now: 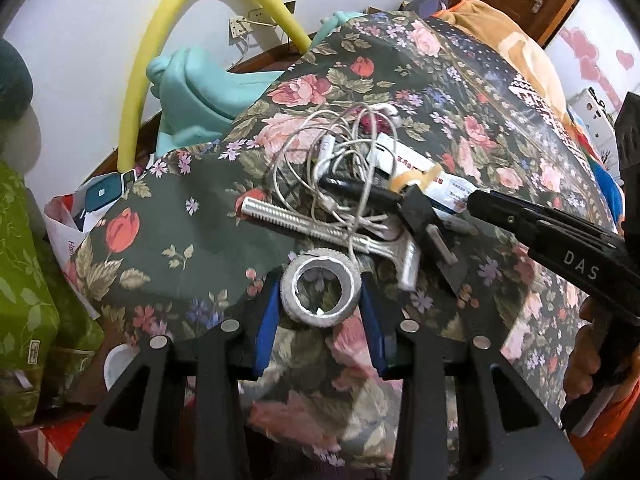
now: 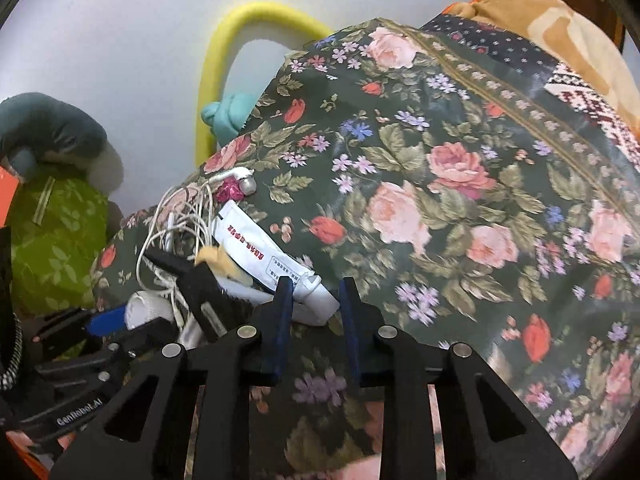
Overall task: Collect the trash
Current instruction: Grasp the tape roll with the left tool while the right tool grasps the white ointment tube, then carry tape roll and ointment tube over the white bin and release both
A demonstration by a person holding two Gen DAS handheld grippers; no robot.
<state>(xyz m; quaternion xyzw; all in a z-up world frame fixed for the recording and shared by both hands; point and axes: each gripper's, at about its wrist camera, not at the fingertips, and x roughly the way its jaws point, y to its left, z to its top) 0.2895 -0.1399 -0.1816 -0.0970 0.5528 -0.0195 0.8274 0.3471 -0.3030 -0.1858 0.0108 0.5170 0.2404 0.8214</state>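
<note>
Left black two-finger gripper [image 1: 320,300] tilts steeply down, blue pads hugging something; right black two-finger gripper [image 2: 314,304] likewise, jaws narrowly parted.

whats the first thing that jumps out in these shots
The rose-print cloth fills both views, with a heap of trash on it: tangled earphones, a silver razor and a white tube. A tape roll sits between the left tongs. A yellow foam tube arcs against the wall behind.
</note>
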